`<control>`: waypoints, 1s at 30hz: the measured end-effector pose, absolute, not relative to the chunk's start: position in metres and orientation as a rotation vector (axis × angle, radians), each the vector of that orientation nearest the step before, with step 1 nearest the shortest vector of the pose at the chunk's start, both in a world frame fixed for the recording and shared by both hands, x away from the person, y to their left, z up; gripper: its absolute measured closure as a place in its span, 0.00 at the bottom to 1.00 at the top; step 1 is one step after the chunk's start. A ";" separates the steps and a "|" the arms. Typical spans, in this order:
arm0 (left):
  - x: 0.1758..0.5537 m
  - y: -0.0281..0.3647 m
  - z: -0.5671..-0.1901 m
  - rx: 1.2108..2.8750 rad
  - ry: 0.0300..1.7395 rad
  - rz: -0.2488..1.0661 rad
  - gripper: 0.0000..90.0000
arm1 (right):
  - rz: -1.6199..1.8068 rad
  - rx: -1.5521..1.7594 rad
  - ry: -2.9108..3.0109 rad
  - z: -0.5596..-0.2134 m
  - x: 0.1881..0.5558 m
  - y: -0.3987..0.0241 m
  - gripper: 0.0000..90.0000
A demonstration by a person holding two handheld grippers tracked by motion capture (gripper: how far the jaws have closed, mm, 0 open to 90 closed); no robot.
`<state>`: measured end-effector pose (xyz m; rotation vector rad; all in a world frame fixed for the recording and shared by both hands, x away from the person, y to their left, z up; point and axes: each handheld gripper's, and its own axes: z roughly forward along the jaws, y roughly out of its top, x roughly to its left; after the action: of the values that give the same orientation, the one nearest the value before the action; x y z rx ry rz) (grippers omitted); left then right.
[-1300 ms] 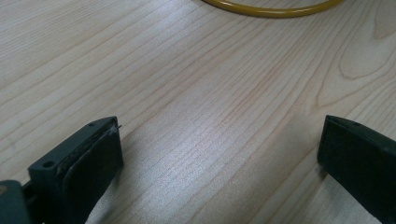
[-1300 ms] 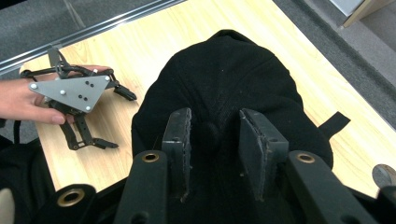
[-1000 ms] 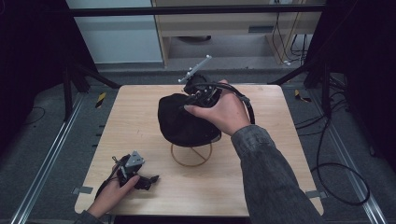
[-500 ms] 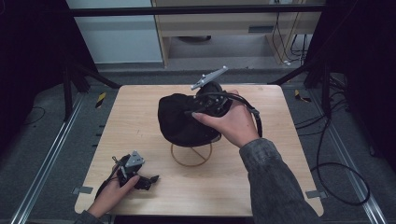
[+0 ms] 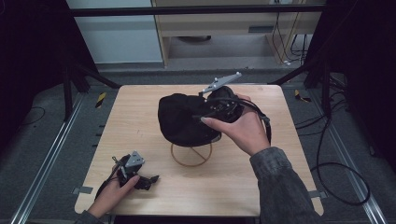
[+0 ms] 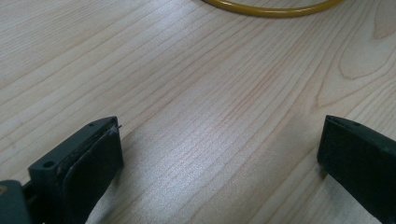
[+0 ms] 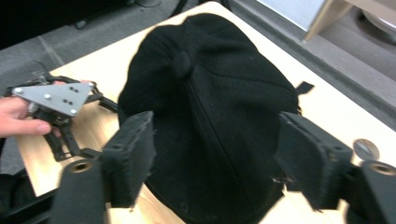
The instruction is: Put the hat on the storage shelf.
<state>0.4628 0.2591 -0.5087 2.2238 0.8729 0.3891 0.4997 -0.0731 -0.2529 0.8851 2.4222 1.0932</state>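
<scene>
Fingers of the right gripper [image 7: 212, 163] have just been opening over the black cap [image 7: 210, 107] — apart, gripping nothing — while the left gripper [image 6: 219, 154] rests gaping on the desk [image 5: 140, 121].

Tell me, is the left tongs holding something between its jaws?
No. In the left gripper view the left tongs stand wide open, with only the bare wooden table between the two jaws.

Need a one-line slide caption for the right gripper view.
Right gripper, jaws just opened, poised over a black cap on the wooden table.
</scene>
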 end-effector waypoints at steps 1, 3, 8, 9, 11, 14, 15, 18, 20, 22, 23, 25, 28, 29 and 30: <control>0.463 0.259 -0.509 2.224 0.873 0.389 0.00 | 1.081 0.894 2.418 -0.253 0.499 -0.074 0.24; 0.463 0.259 -0.509 2.224 0.874 0.388 0.00 | 1.064 0.900 2.392 -0.255 0.496 -0.077 0.19; 0.463 0.259 -0.509 2.218 0.873 0.389 0.00 | 1.068 0.928 2.362 -0.260 0.489 -0.088 0.12; 0.462 0.259 -0.509 2.220 0.873 0.391 0.00 | 1.061 0.929 2.358 -0.263 0.488 -0.094 0.10; 0.462 0.259 -0.509 2.220 0.874 0.392 0.00 | 1.039 0.936 2.350 -0.265 0.486 -0.099 0.09; 0.462 0.259 -0.509 2.218 0.874 0.392 0.00 | 1.033 0.939 2.340 -0.268 0.483 -0.105 0.09; 0.462 0.259 -0.509 2.218 0.874 0.392 0.00 | 1.044 0.946 2.329 -0.271 0.479 -0.112 0.09; 0.462 0.259 -0.509 2.218 0.874 0.392 0.00 | 1.048 0.953 2.320 -0.274 0.475 -0.118 0.09; 0.462 0.259 -0.509 2.218 0.874 0.392 0.00 | 1.056 0.966 2.307 -0.281 0.471 -0.123 0.09; 0.462 0.259 -0.509 2.217 0.876 0.392 0.00 | 1.042 0.981 2.302 -0.291 0.466 -0.129 0.11; 0.462 0.259 -0.509 2.215 0.878 0.391 0.00 | 1.044 0.998 2.290 -0.300 0.463 -0.134 0.12; 0.462 0.259 -0.509 2.221 0.875 0.390 0.00 | 1.047 1.014 2.292 -0.309 0.459 -0.138 0.12; 0.462 0.259 -0.509 2.222 0.875 0.390 0.00 | 1.041 1.029 2.298 -0.325 0.454 -0.144 0.13; 0.462 0.259 -0.509 2.222 0.874 0.390 0.00 | 1.036 1.035 2.295 -0.331 0.453 -0.146 0.14; 0.462 0.259 -0.509 2.222 0.875 0.390 0.00 | 1.036 1.035 2.295 -0.331 0.453 -0.146 0.14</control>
<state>0.4622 0.2589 -0.5090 2.2219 0.8747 0.3904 0.4525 -0.1461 -0.3306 1.0347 2.2947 1.0365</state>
